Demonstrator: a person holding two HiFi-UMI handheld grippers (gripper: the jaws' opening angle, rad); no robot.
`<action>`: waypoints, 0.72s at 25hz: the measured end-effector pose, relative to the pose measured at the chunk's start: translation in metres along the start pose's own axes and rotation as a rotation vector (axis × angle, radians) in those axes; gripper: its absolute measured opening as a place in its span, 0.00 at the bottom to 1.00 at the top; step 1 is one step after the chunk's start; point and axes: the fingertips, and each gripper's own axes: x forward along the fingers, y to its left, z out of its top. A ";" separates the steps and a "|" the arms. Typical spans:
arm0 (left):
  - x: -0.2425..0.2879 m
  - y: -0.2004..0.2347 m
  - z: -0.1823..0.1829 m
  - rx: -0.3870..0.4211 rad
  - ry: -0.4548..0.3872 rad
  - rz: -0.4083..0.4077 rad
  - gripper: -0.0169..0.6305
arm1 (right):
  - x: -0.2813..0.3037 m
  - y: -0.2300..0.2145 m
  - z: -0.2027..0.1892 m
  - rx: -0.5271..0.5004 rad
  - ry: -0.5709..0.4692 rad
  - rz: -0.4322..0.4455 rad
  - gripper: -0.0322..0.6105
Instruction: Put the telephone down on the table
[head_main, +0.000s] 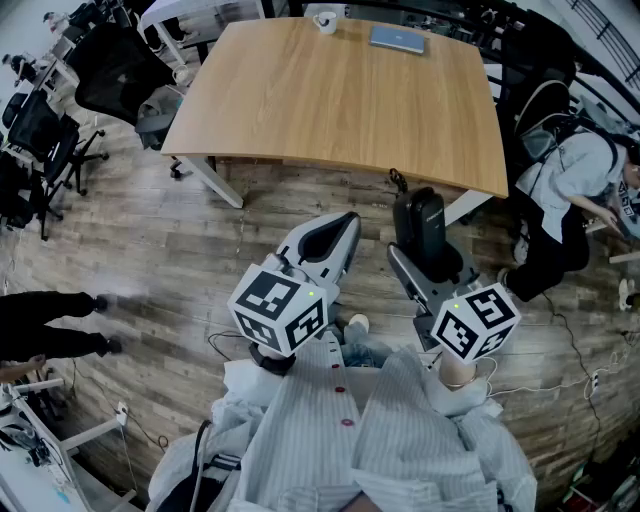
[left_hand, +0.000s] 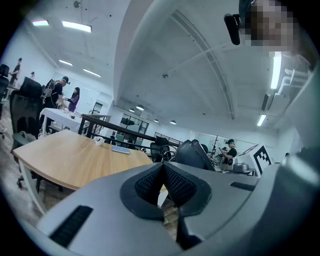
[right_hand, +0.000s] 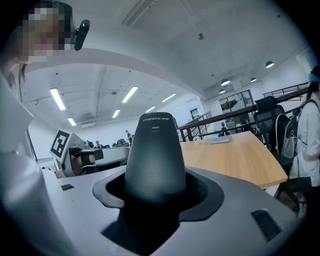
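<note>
Telephone is standing upright between the jaws of your right gripper, which is clamping it over the wood floor, just short of the table's near edge. Your left gripper is hovering beside it, jaws pressed together on nothing. The table is lying mostly bare ahead of you. A cup and a flat blue-grey pad are sitting by its far edge. Chairs are crowding its left side, and a person is bending down off its right corner.
</note>
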 end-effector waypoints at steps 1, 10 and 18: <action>0.000 0.000 -0.001 0.001 -0.001 0.004 0.04 | -0.001 -0.001 -0.001 0.001 -0.001 -0.001 0.50; -0.002 -0.011 -0.002 0.004 -0.004 0.025 0.04 | -0.013 -0.002 0.000 0.016 -0.016 0.012 0.50; 0.000 -0.033 -0.014 0.006 -0.007 0.039 0.04 | -0.036 -0.010 -0.009 0.019 -0.019 0.028 0.50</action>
